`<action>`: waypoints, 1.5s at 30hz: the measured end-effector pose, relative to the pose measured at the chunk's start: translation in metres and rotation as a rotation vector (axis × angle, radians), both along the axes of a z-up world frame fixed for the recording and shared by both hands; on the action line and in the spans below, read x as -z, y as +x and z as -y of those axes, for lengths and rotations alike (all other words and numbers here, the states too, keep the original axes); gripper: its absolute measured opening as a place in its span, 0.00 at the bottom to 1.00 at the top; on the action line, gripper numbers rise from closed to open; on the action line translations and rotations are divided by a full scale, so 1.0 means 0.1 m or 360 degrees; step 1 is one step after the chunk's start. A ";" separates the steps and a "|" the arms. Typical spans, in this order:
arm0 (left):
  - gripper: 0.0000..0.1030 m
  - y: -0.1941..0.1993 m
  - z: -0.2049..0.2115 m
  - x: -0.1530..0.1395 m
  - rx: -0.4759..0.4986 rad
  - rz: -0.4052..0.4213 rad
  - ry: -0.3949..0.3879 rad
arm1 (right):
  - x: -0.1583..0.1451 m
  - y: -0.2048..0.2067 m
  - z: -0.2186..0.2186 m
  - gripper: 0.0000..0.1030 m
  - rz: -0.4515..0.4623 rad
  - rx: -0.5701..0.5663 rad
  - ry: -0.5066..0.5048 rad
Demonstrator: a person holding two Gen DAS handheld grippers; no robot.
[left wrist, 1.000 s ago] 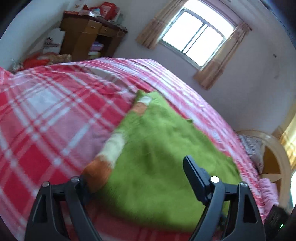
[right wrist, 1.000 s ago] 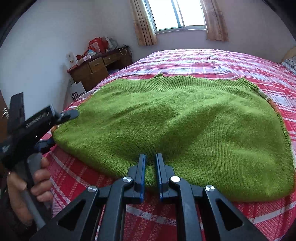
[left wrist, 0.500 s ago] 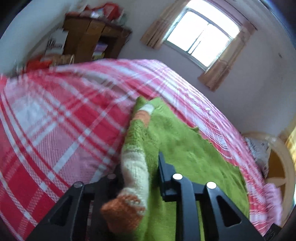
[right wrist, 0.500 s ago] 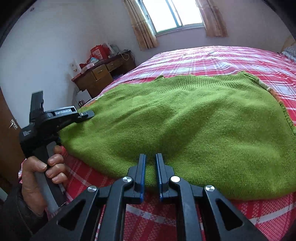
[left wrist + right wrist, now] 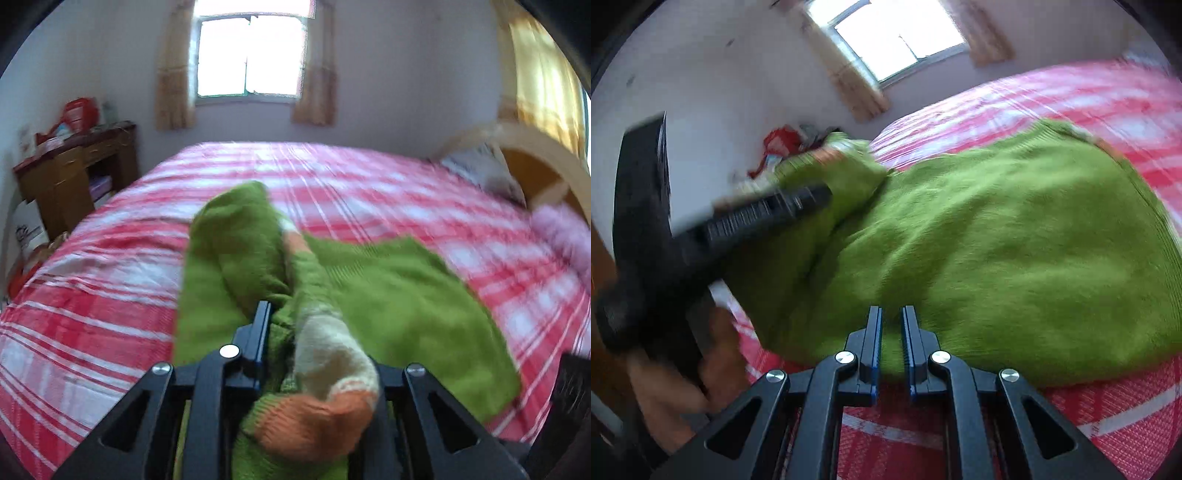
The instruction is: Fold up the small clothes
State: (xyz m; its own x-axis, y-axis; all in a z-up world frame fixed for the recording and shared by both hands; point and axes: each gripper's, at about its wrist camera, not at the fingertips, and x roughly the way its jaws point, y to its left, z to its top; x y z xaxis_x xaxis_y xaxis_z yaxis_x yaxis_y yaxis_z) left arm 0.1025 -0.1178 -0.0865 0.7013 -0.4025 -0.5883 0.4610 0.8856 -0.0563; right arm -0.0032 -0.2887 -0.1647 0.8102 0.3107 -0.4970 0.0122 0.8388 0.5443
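Your left gripper [image 5: 291,332] is clamping a knitted sleeve [image 5: 325,343] between its jaws, which have just been closing on it; the striped cuff is bunching up over the right finger and hiding most of it. Seen from your right side, that gripper is reaching in from the left, tilted upward, with your hand [image 5: 683,373] wrapping its handle, all blurred. Your right gripper [image 5: 891,325] is pointing down and forward, its jaws standing nearly together with only a narrow gap and nothing pinched between the blue-edged pads [image 5: 874,343].

The striped sleeve [image 5: 328,354] hides the left hand-held gripper's [image 5: 295,332] right finger; the desk [image 5: 70,173] clutter is blurred.
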 end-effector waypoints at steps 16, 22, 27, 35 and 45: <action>0.19 0.04 -0.06 0.15 0.0008 -0.0110 -0.0148 | -0.53 0.59 0.58 0.72 -0.0033 -0.0104 0.0302; 0.19 0.04 -0.09 0.16 0.0014 -0.0121 -0.0184 | -0.49 1.53 0.43 0.72 -0.0276 -0.0314 0.0256; 0.19 0.06 -0.12 0.17 0.0016 -0.0135 -0.0214 | -0.35 1.98 0.09 0.22 -0.0407 -0.0371 -0.0066; 0.19 -0.13 -0.01 -0.04 0.0018 -0.0006 -0.0188 | -0.70 1.80 0.07 0.11 -0.0183 -0.0423 -0.0301; 0.18 -0.35 0.95 -0.25 0.0310 0.0042 -0.0144 | -0.91 1.47 1.10 0.11 -0.0163 -0.0301 -0.0174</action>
State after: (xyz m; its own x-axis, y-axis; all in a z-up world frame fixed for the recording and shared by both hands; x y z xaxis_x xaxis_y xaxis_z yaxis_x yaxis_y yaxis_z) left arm 0.0674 -0.2123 -0.0610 0.6198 -0.5821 -0.5262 0.6252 0.7716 -0.1172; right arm 0.1439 -0.3988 -0.0734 0.6863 0.3919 -0.6128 -0.1000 0.8853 0.4542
